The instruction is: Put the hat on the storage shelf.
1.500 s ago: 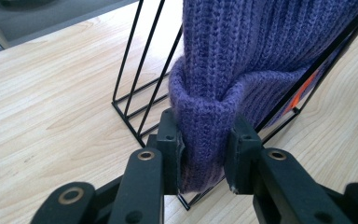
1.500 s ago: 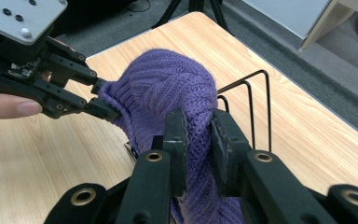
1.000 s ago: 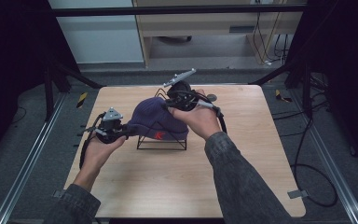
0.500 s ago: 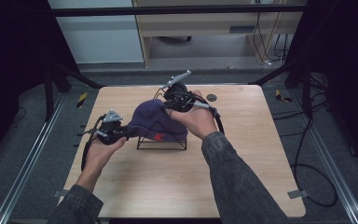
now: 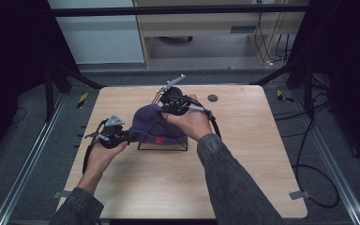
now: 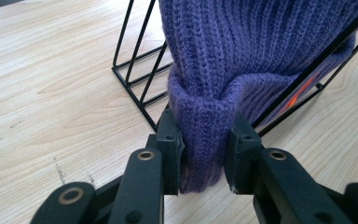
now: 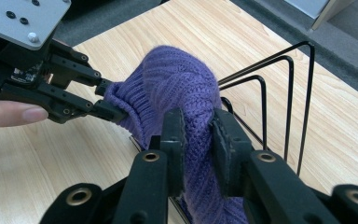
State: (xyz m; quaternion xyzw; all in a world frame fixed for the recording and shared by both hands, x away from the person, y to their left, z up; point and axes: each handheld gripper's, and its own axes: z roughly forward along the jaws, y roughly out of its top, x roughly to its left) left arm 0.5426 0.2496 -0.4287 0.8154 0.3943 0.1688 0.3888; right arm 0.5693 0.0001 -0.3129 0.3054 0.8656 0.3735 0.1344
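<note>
We have the purple knit hat (image 5: 154,125) draped over the black wire rack (image 5: 163,143), which stands near the middle of the wooden surface (image 5: 243,173). Our left gripper (image 6: 204,140) comes in low from the rack's left end, and its jaws are nearly closed, pinching a thick bunch of the hat's folded cuff between the pads; in the left gripper view the wool bulges above the pinch, so the grip looks firm. We judge that this hold keeps the brim end pulled down and taut against the wire so the hat cannot slide along the rack. Our right gripper (image 7: 196,140) works from the far side, up at the hat's crown, and its jaws have just been opening a little. A fold of the knit still sits between them and touches both pads, so they seem to grip the wool, though more loosely than the left. From its own view we can see the left gripper holding the cuff at the far end, with the rack's upright wire loops rising to the right of the hat. Held at both ends like this, the hat is stretched lengthwise over the rack, which we take to be the way to settle it evenly across the wires.
</note>
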